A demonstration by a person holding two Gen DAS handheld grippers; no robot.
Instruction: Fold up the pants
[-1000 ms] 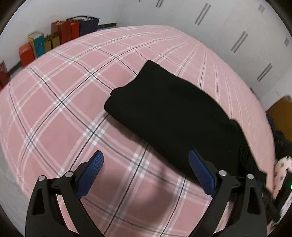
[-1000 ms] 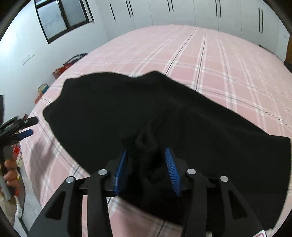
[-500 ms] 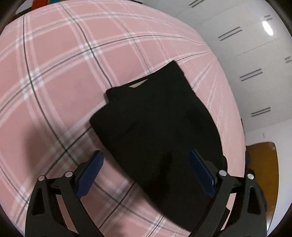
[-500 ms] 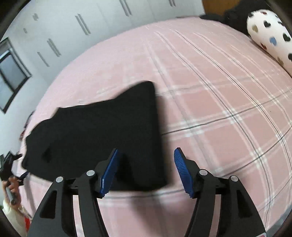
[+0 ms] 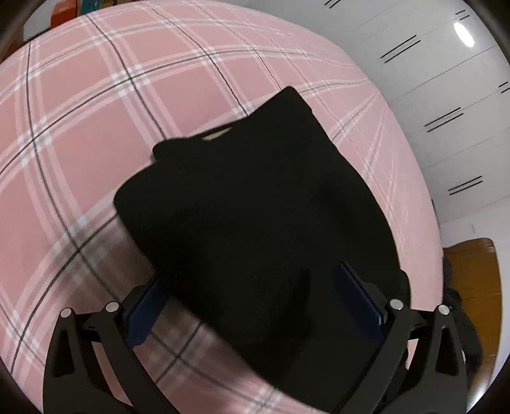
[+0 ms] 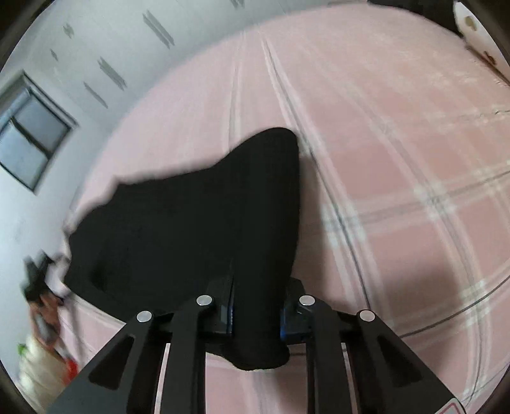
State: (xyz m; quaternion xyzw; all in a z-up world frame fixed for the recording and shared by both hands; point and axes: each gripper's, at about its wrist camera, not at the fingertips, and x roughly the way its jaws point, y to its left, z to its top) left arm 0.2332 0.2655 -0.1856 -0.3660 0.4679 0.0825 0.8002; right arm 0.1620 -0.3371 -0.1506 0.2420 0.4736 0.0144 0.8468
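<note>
The black pants lie folded in a thick bundle on the pink plaid bed. My left gripper is open, its blue fingers wide apart on either side of the bundle's near edge. In the right wrist view the pants run from my right gripper out to the left. The right gripper is shut on the near end of the pants, and black cloth bulges between and below its blue pads.
White wardrobe doors stand beyond the bed. Coloured boxes sit at the far top left. A wooden headboard is at the right. A heart-print pillow lies top right. A window is at the left.
My right gripper, open beside the pants half a second ago, has closed on their near end. My left gripper has moved in so its open fingers straddle the bundle's edge.
</note>
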